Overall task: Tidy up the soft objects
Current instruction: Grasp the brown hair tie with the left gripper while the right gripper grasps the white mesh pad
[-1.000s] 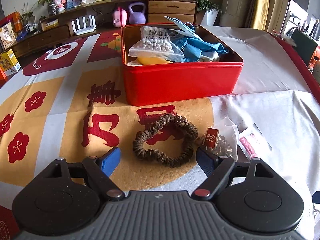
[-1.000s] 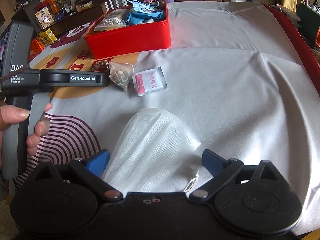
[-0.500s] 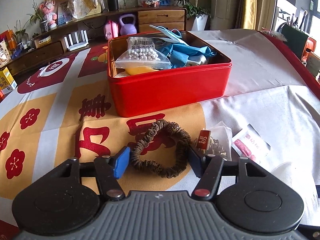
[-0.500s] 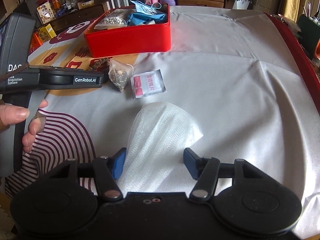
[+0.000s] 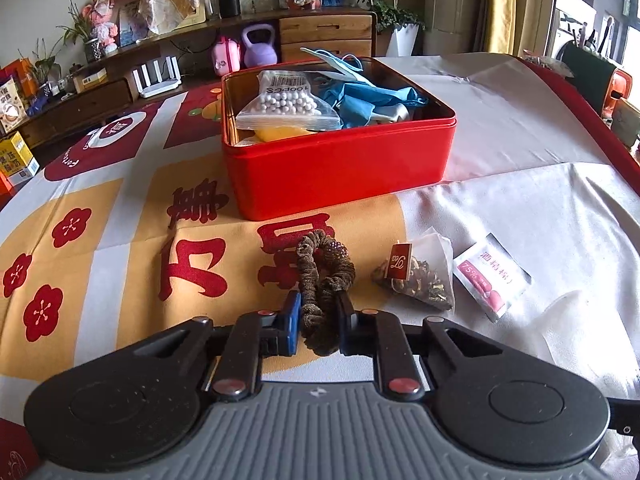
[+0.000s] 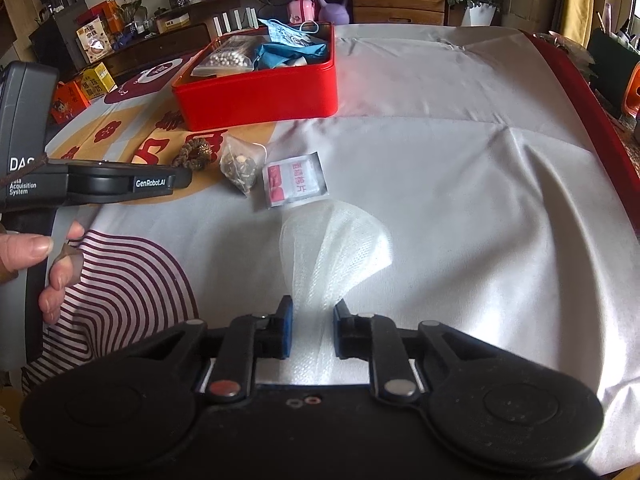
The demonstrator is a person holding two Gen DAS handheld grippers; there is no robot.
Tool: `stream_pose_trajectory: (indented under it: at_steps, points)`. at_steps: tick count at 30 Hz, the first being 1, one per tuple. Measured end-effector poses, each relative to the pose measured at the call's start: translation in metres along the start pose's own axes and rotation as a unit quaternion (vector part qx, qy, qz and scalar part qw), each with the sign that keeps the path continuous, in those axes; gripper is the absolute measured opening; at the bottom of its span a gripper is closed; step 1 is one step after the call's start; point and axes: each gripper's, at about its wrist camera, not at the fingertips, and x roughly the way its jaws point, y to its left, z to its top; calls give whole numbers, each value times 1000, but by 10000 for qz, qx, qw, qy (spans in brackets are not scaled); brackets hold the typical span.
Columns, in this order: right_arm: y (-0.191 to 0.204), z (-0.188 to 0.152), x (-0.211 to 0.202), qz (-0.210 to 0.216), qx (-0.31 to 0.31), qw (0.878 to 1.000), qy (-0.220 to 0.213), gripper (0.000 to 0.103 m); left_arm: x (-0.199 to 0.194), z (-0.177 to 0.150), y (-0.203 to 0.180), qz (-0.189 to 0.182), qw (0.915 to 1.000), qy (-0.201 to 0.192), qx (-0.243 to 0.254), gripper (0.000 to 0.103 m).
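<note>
My left gripper [image 5: 319,312] is shut on a brown scrunchie [image 5: 325,272], squeezed into a narrow loop on the tablecloth in front of the red tin box [image 5: 340,160]. My right gripper [image 6: 312,316] is shut on a white mesh pouch [image 6: 336,240] that fans out ahead on the white cloth. The scrunchie [image 6: 194,153] and the red box [image 6: 260,96] also show in the right wrist view. The box holds a bag of white beads [image 5: 286,100] and blue fabric [image 5: 368,98].
A tea bag [image 5: 420,276] and a white alcohol-wipe sachet [image 5: 492,276] lie right of the scrunchie. The left gripper body [image 6: 100,184] and a hand [image 6: 36,252] sit at the left of the right wrist view. Shelves with clutter [image 5: 120,60] stand beyond the table.
Both grippers closed from wide open. The left one squeezed the scrunchie from a round ring into a narrow loop. The right one pinched the near end of the mesh pouch.
</note>
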Motion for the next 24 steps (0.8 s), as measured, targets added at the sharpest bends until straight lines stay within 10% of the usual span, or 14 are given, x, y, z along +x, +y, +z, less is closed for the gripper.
stream_pose_trajectory:
  at_steps: [24]
  points:
    - [9, 15, -47, 277, -74, 9983, -513, 13, -73, -18, 19, -401, 9967, -93, -705, 17]
